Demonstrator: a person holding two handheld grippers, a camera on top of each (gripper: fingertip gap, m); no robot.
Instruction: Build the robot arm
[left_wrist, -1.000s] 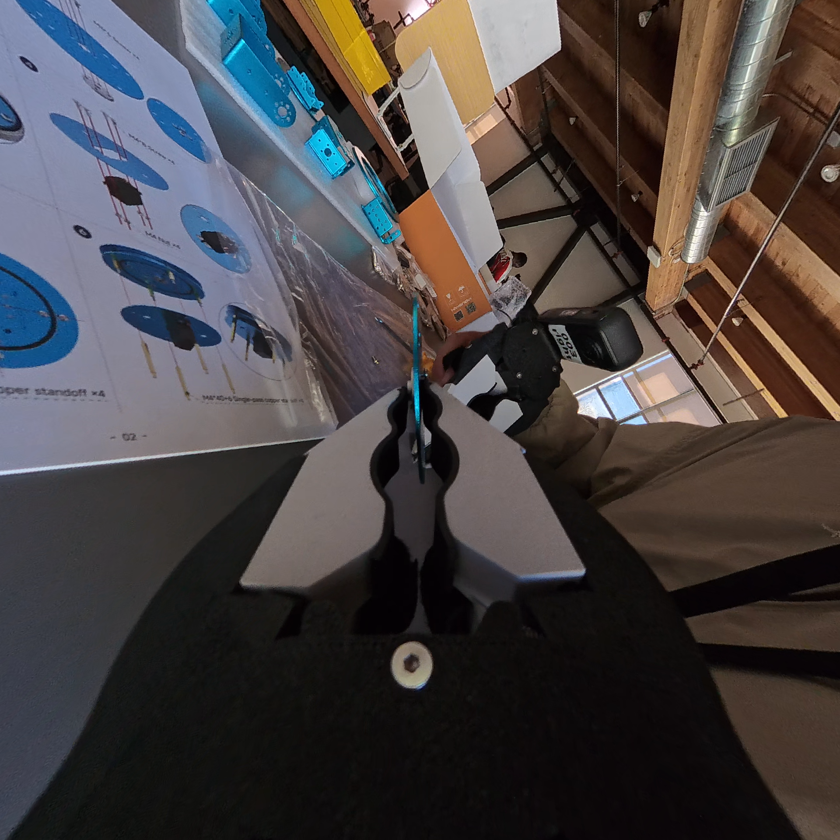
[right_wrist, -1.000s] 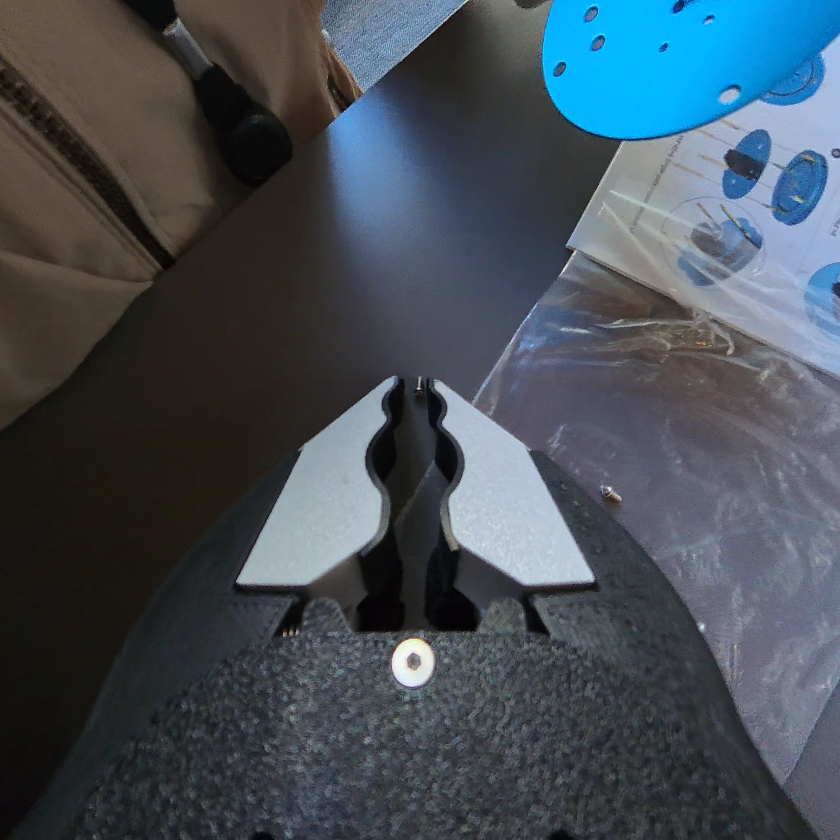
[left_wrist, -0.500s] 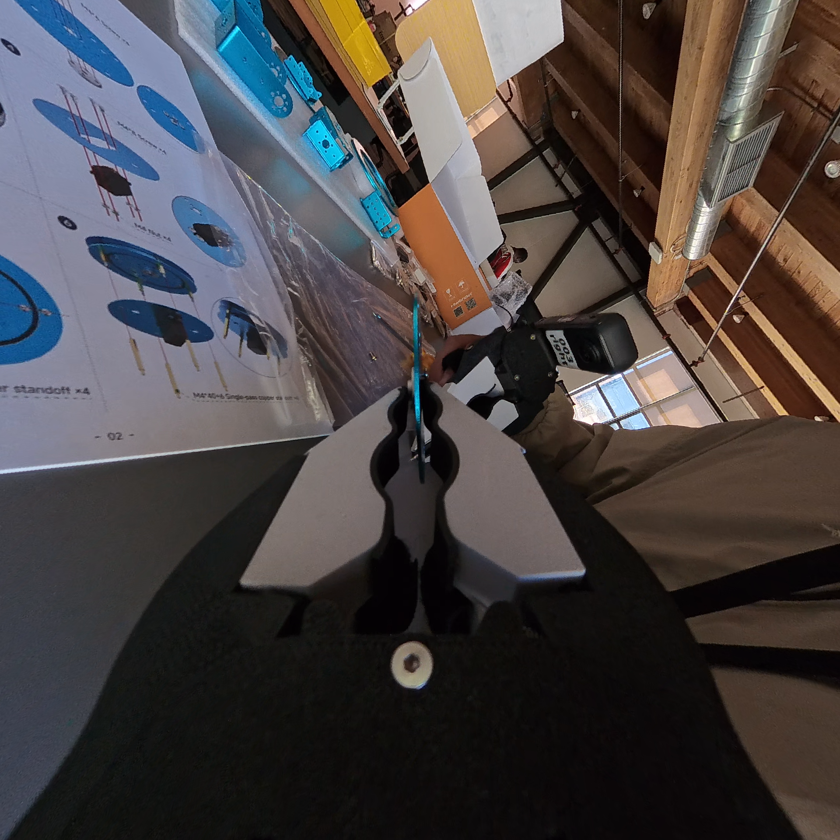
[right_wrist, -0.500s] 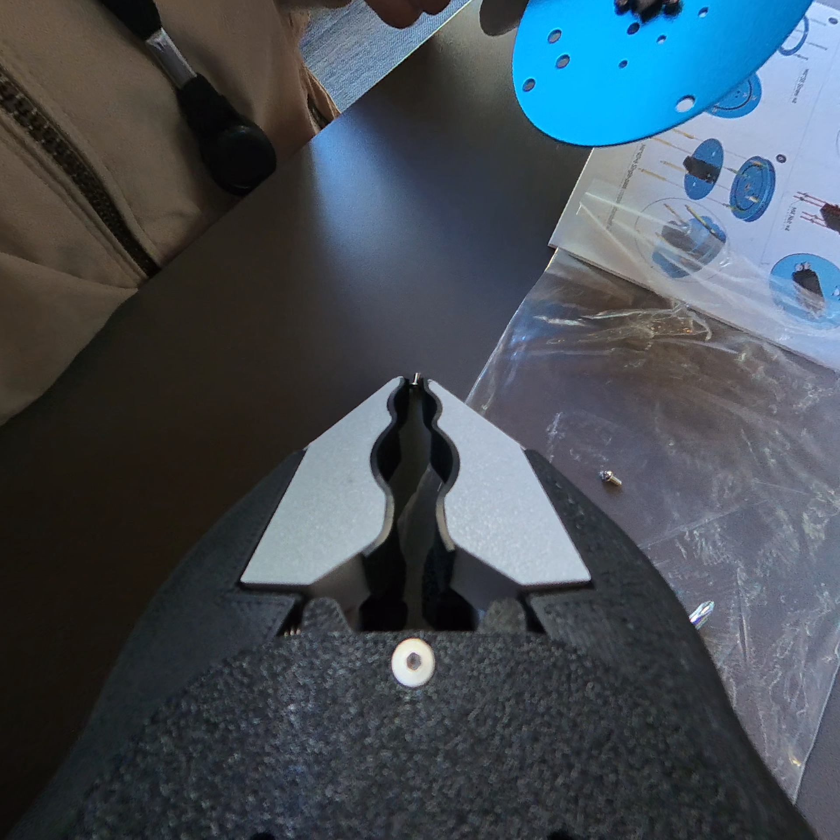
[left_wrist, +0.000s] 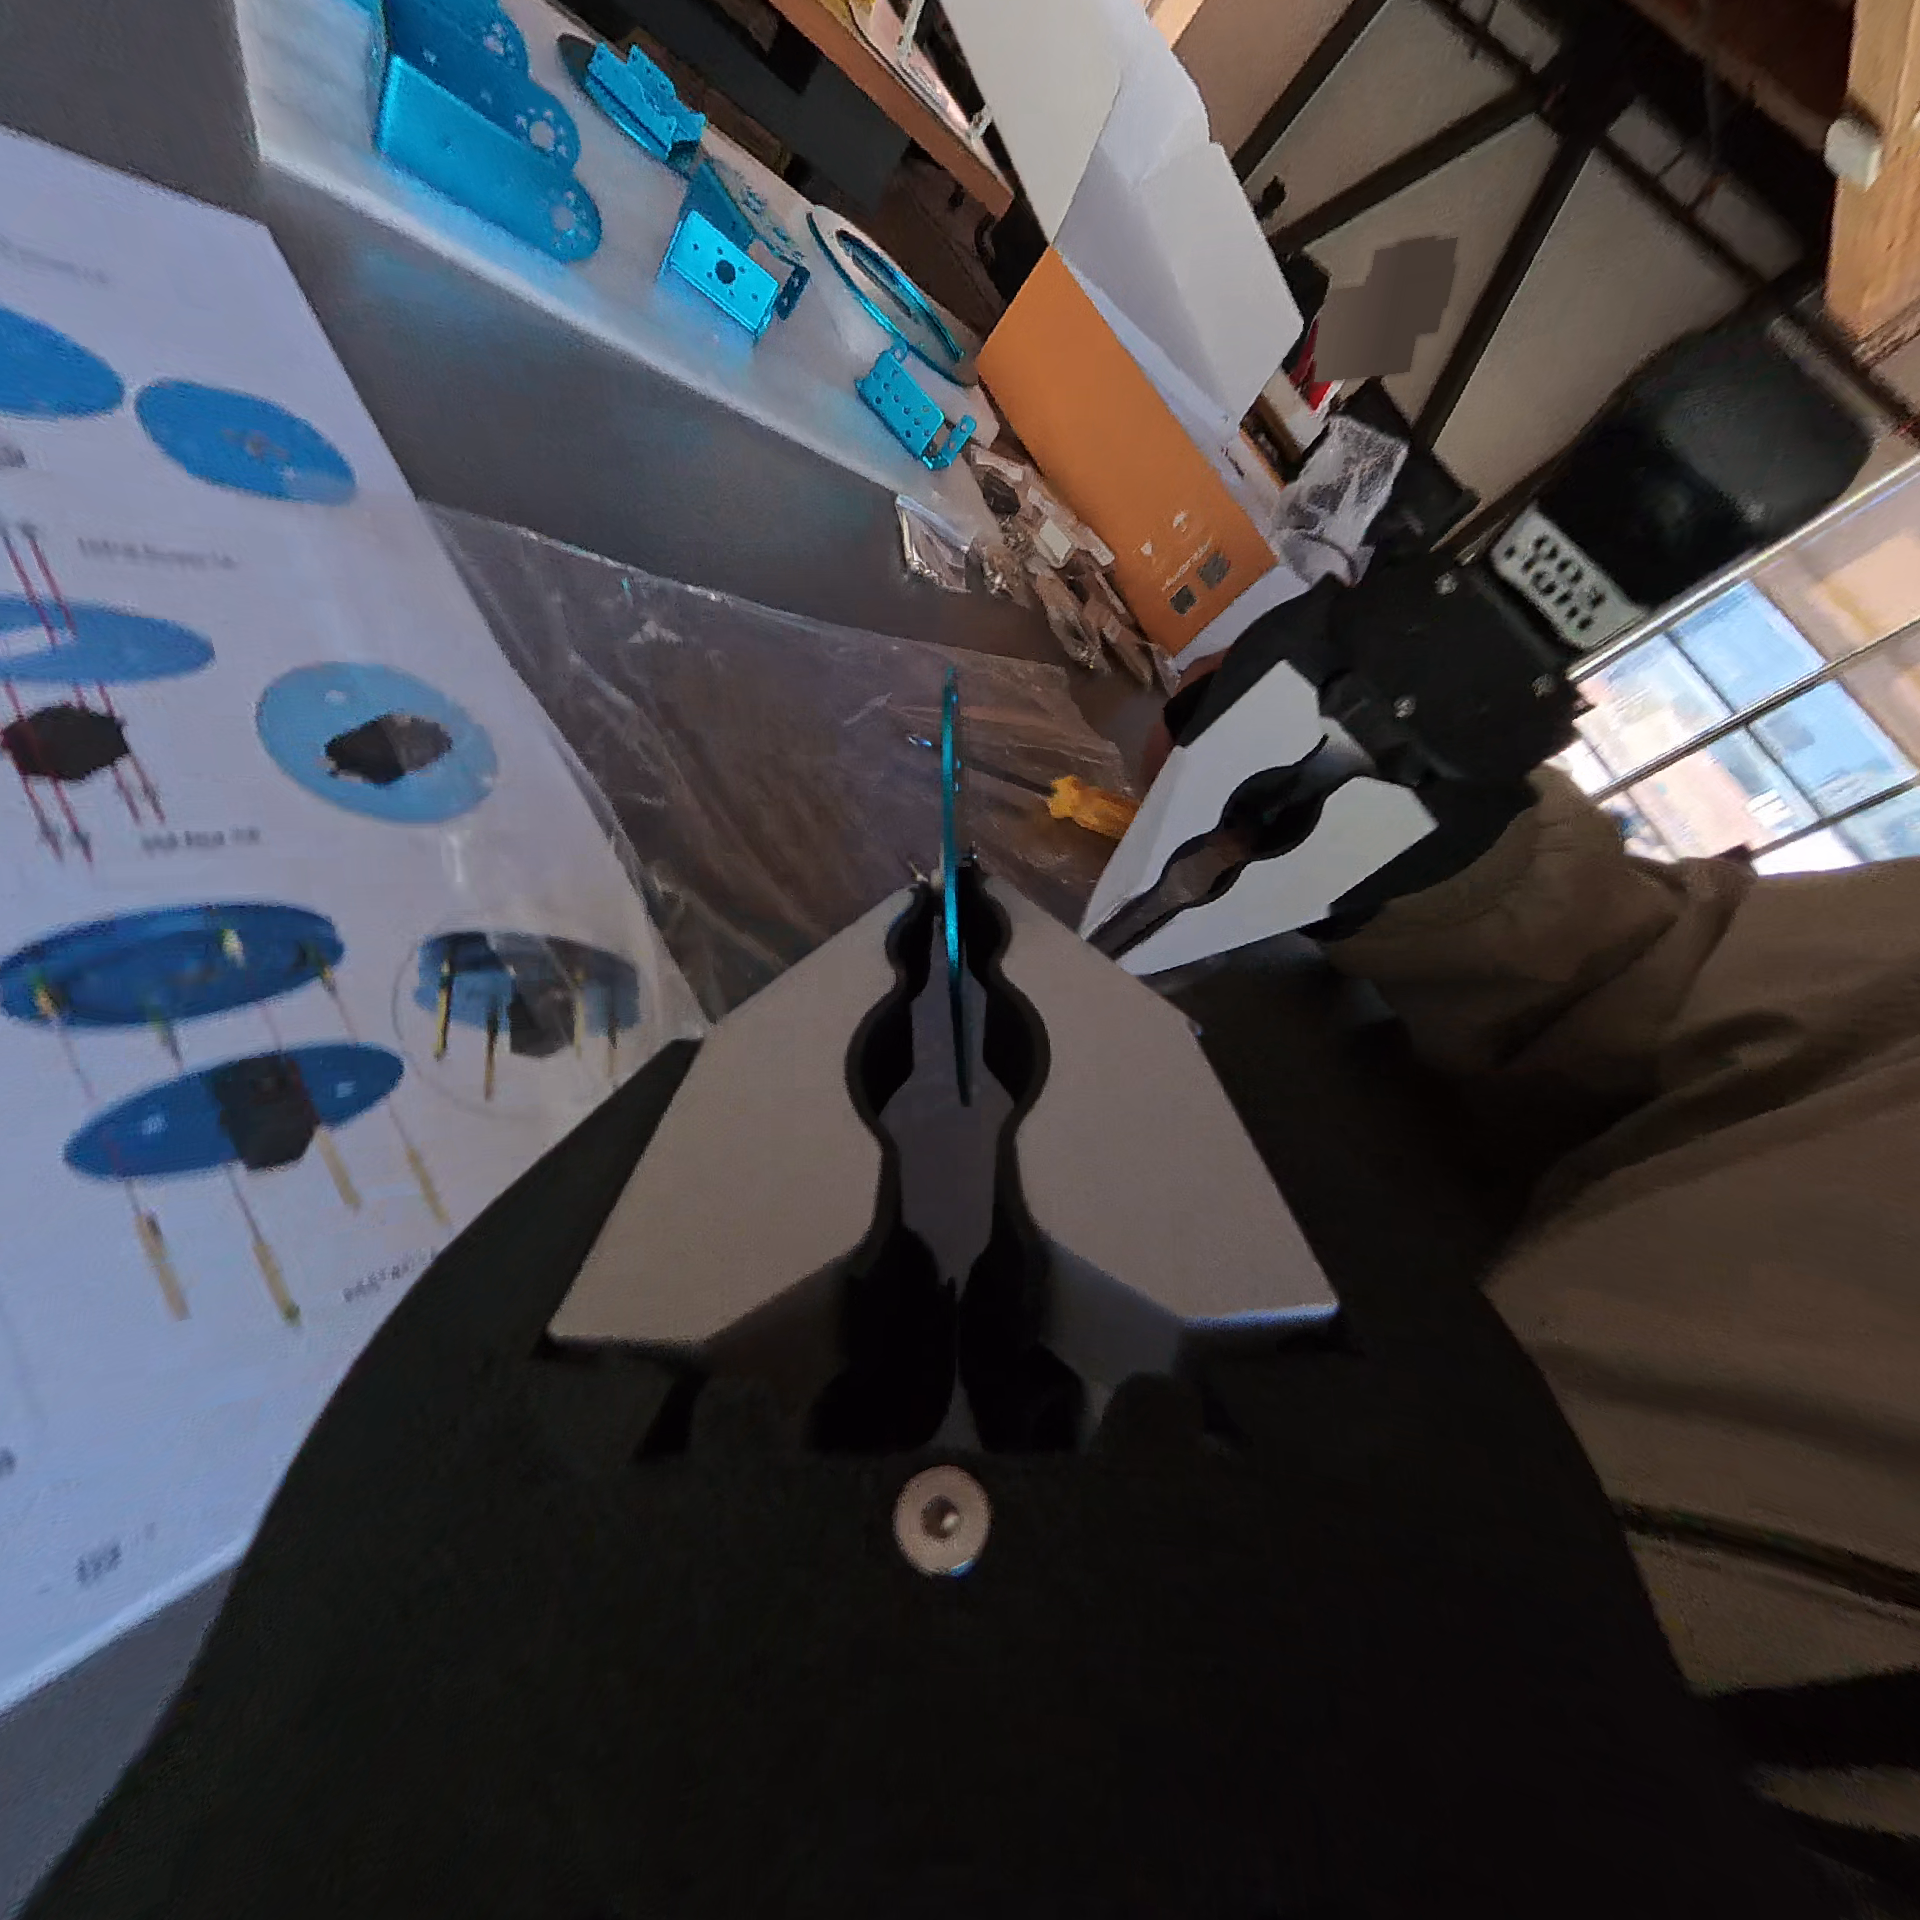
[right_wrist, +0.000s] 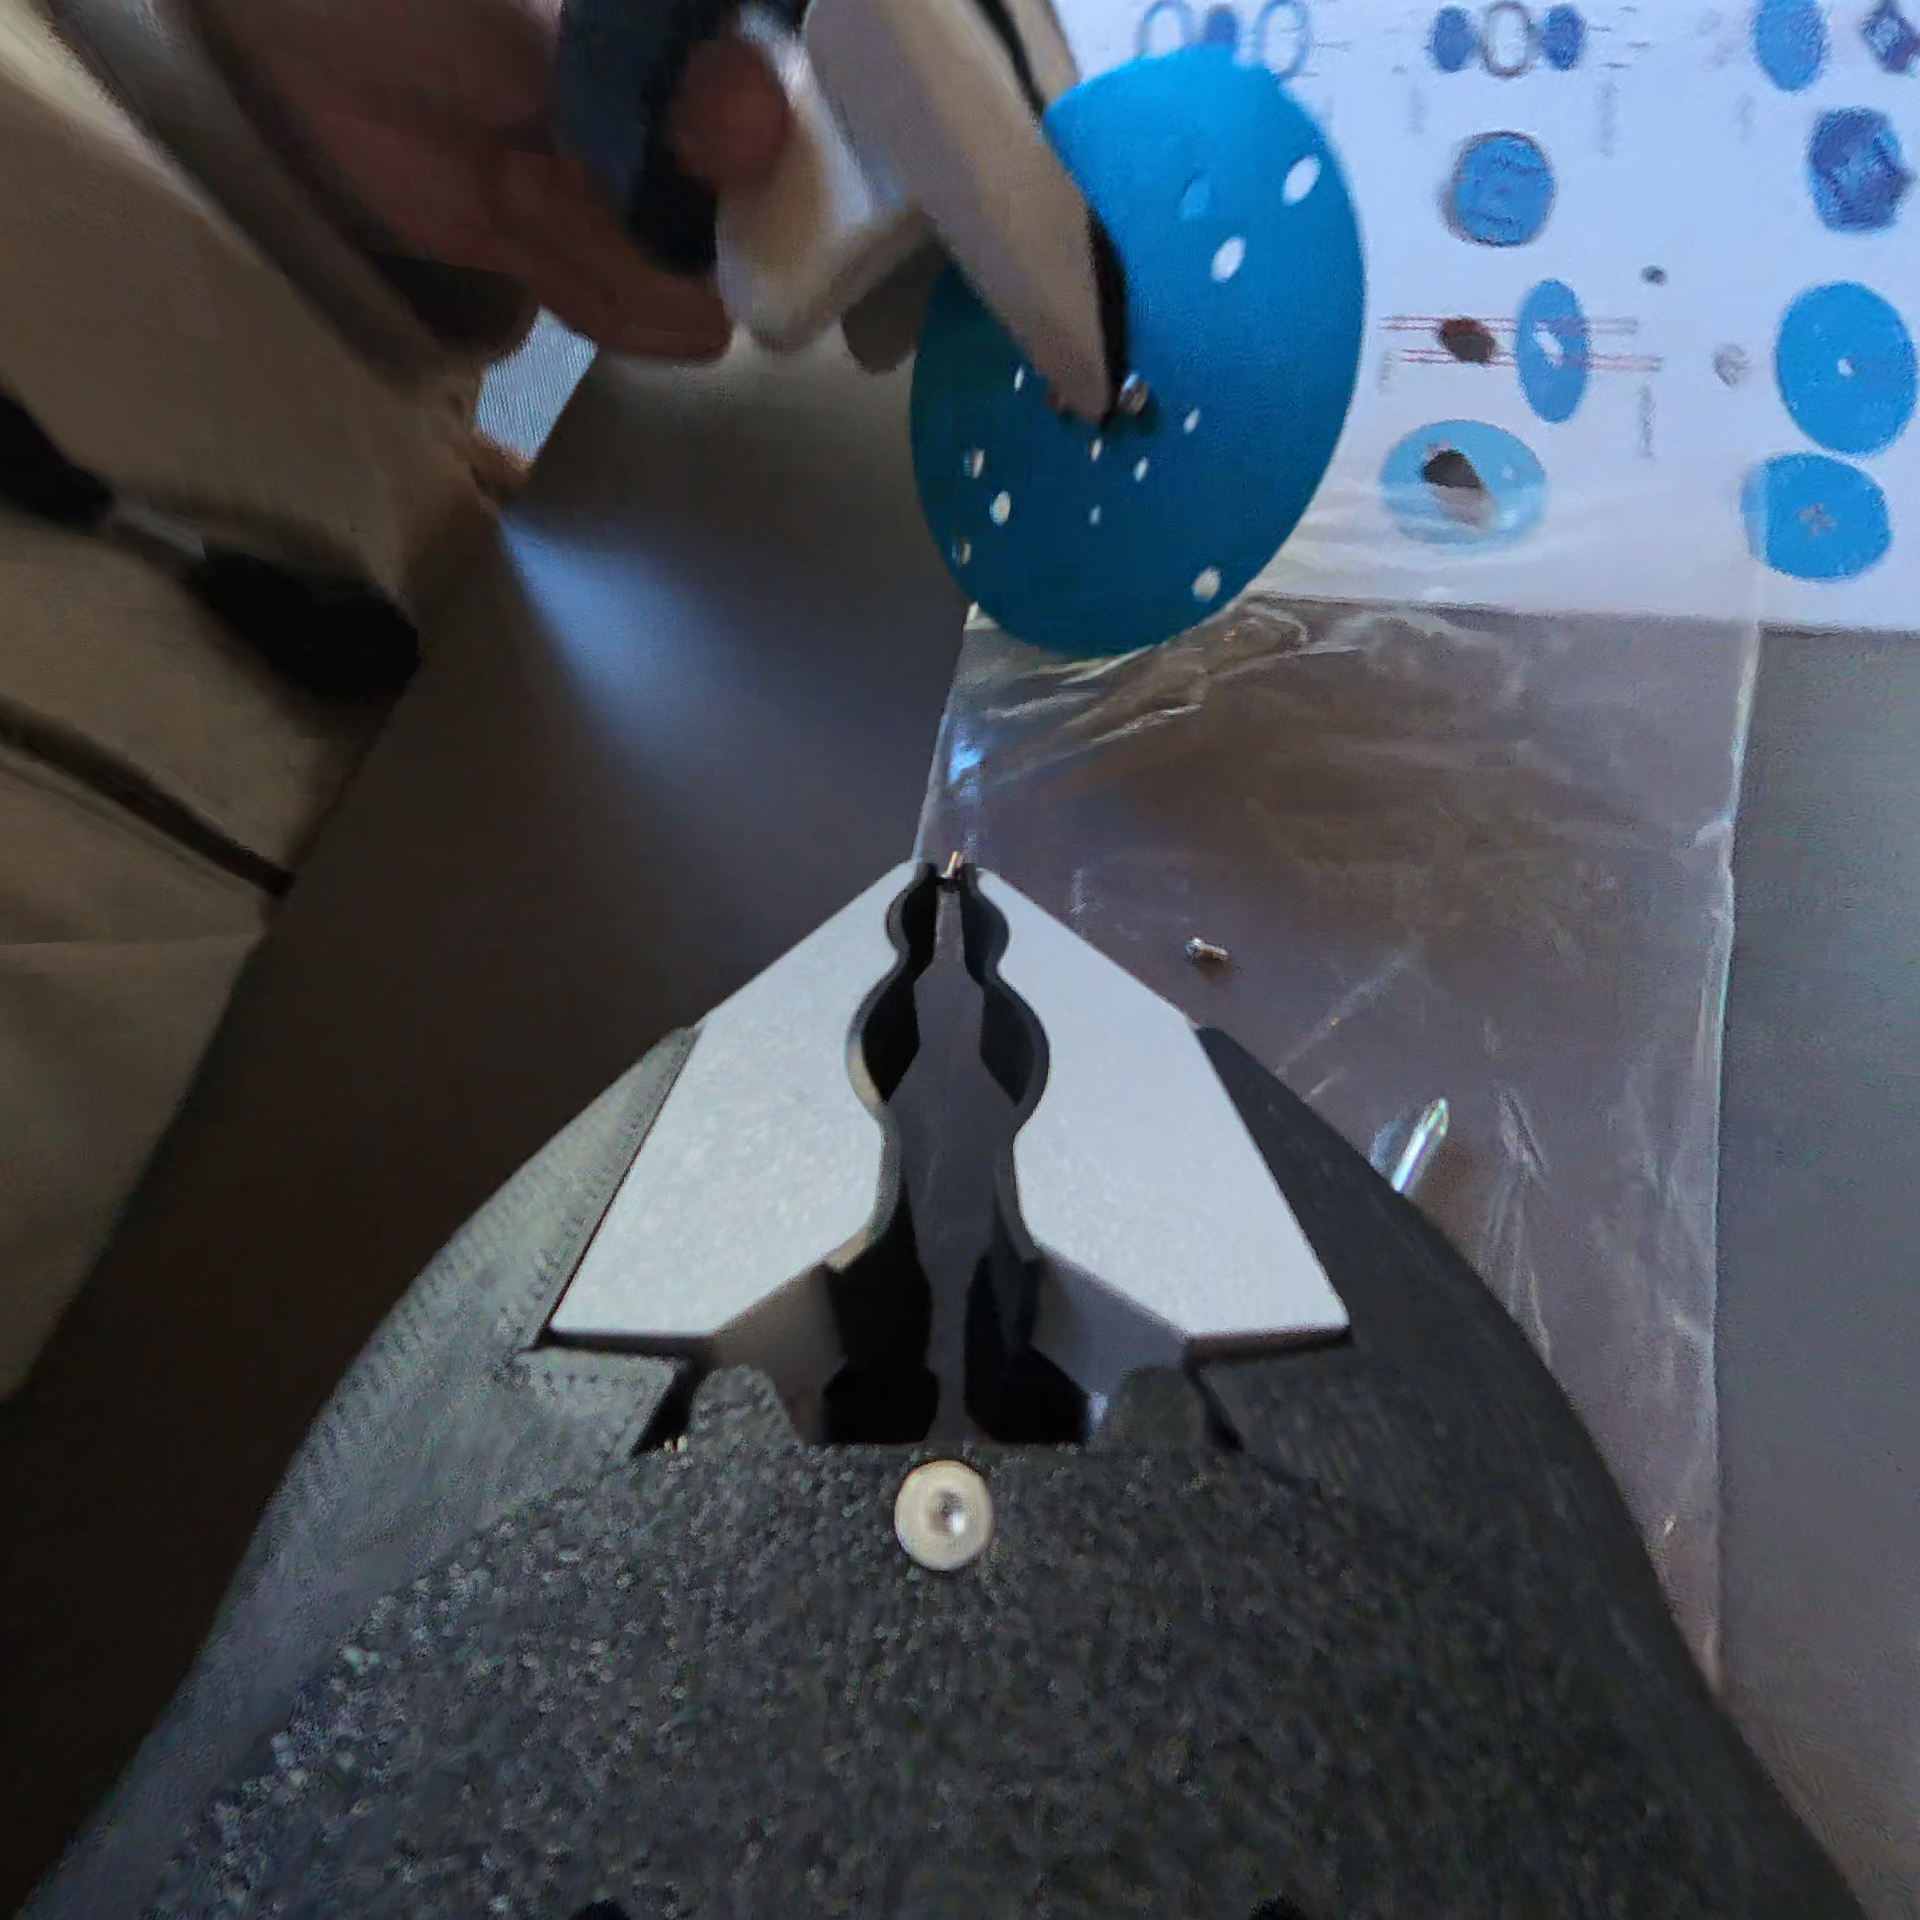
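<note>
Dark table (right_wrist: 644, 665), blurred instruction sheet (left_wrist: 208, 727); left gripper (left_wrist: 951, 883) clamping edge-on blue disc (right_wrist: 1174, 457), right gripper (right_wrist: 951, 878) pinching barely visible tiny screw (right_wrist: 951, 860).

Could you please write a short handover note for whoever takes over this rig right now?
Left gripper: shut on the blue round plate, held edge-on above the dark table.
Right gripper: shut on a tiny screw at its fingertips, just below the plate.
On the table: clear plastic sheet with one loose screw and a yellow-handled screwdriver; a printed instruction sheet beside it; blue metal brackets on a white block behind.
Done: plate and screw are both picked up.
Left: the held screw is not in any plate hole.
</note>
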